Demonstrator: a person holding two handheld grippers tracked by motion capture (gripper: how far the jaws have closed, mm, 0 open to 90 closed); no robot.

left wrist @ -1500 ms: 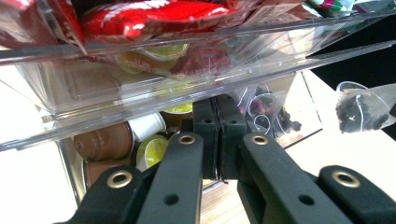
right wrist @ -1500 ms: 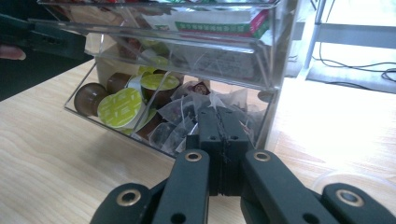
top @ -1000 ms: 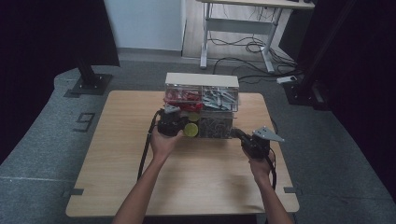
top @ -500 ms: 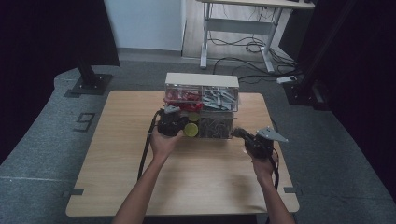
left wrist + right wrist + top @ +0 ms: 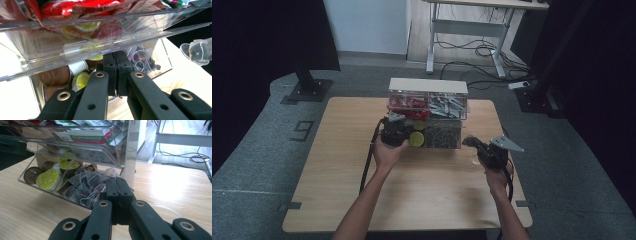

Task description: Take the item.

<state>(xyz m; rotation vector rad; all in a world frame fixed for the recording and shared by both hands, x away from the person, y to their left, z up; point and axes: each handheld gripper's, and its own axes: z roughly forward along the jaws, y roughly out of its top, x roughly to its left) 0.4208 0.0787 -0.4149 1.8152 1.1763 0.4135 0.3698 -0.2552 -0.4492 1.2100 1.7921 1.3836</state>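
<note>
Right tongs [image 5: 468, 142], closed and empty, have drawn back slightly from the organizer [image 5: 428, 112]. Left tongs [image 5: 393, 125], closed, stay at its lower bin [image 5: 100, 65]. Judgement: the bin work rests with the left.

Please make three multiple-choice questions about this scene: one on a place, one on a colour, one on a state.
1. Where is the left gripper?
A. at the front of the clear organizer
B. at the table's near edge
C. on the floor

2. What colour are the capsule lids in the lower bin?
A. blue
B. yellow-green
C. white

3. How do the right gripper jaws stand?
A. wide open
B. shut together
C. gripping a cup

Answers: 1 A, it touches the organizer's front; 2 B, the lids look yellow-green; 3 B, no gap between the pads.
</note>
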